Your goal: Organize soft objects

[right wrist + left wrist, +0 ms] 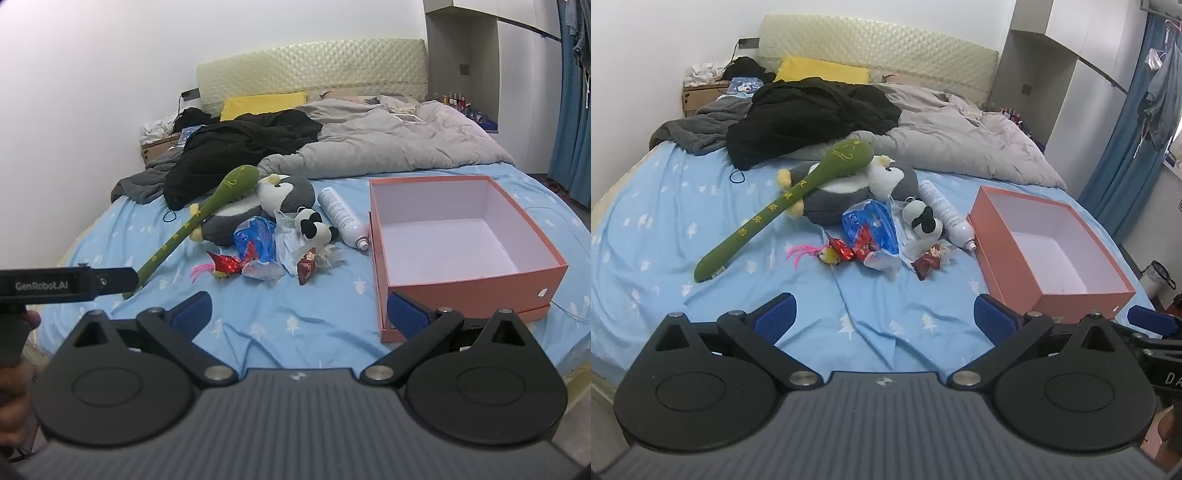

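Two grippers hang low over the near edge of a bed, and neither holds anything: the left gripper (pixel 884 315) has its blue pads spread wide apart above the bedsheet (pixel 665 229), and the right gripper (pixel 299 314) is spread just as wide, its right pad in front of the near corner of the box (pixel 476 291). That box is salmon-coloured with a white inside, lies open-topped on the right side of the bed, and has nothing in it. The soft things lie in a loose heap to its left, in the middle of the sheet. A long green plush club (pixel 779 206) rests slantwise, its fat head on top of a grey-and-white plush penguin (pixel 849 192) and its thin end down on the sheet toward the left. Just in front of the penguin sits a blue plastic packet (pixel 871 225), and beside that a small black-and-white plush toy (pixel 923 221). A white spray can (pixel 947 214) lies on its side between that small toy and the box. Nearer still are red foil wrappers (pixel 925 262) and a little toy with pink feathers (pixel 812 254). Behind the heap lie a black garment (pixel 812 118), a grey quilt (pixel 960 144) and a yellow pillow (pixel 822 70) against the headboard (pixel 879 55).
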A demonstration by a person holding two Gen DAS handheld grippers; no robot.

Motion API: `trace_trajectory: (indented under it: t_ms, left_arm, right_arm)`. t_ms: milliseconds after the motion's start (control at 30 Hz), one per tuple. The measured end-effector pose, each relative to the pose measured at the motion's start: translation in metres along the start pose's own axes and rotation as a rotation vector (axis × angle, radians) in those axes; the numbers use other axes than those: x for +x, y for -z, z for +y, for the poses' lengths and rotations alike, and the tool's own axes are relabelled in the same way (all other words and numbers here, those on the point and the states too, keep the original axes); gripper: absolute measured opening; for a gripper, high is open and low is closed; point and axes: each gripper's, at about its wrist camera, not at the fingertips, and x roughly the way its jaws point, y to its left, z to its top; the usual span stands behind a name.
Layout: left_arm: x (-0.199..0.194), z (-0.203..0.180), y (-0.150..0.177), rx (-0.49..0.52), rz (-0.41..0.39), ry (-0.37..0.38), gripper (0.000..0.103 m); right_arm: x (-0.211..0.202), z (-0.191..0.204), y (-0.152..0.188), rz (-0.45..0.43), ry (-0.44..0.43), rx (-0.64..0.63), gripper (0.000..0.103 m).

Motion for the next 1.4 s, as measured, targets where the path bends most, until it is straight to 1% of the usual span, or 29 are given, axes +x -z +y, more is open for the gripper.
trace_trajectory:
  t_ms: [300, 1400]
  left_arm:
    - [-0.0011, 0.0061, 0.0019, -0.009, -0.022, 0.007, 0.103]
    - [-0.005, 0.0055, 0.0005, 0.009, -0.021, -0.002, 0.103]
  right_arm:
    - [0.0014, 0.0002, 0.0011, 0.008, -0.005, 0.001, 0.103]
    - [0.0056, -0.0002, 0.0072, 0.028, 0.008, 0.011, 0.103]
